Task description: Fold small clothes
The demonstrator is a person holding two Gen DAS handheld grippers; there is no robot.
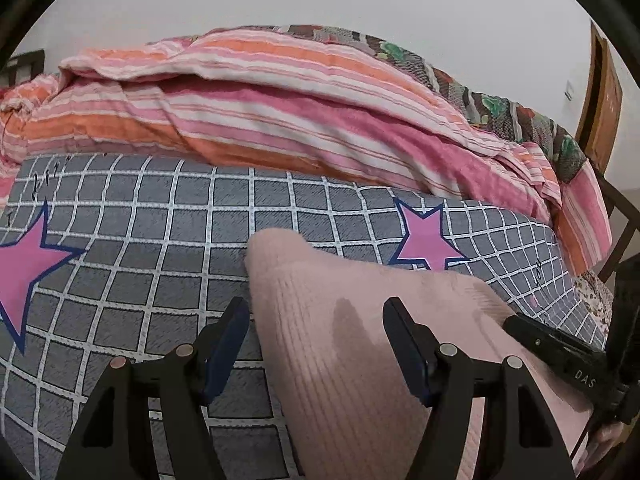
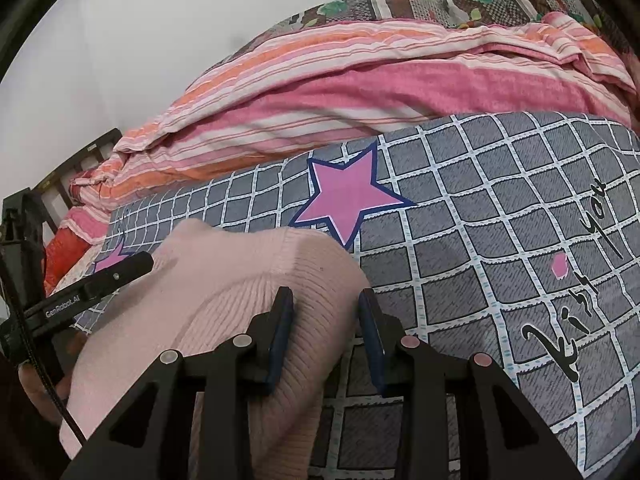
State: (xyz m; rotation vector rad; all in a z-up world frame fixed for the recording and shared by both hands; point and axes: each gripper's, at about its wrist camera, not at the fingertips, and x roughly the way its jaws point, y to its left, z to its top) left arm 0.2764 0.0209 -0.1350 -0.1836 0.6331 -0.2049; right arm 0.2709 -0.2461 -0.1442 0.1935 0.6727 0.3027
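Left wrist view: the pink ribbed knit garment lies on the grey checked bedsheet with pink stars, its rounded far end pointing toward the heap of striped bedding. The left gripper stands with its fingers wide apart, astride the knit's left part, pads clear of the cloth, probably so it can settle on an edge to lift. From the right comes the tip of the right gripper, low over the garment's other side

Right wrist view: the same garment spreads over the sheet, flat enough to fold. The right gripper has its fingers narrowly apart around the knit's right edge; whether the pads pinch it I cannot tell. The left gripper reaches in across the far side, apparently so both ends can rise together
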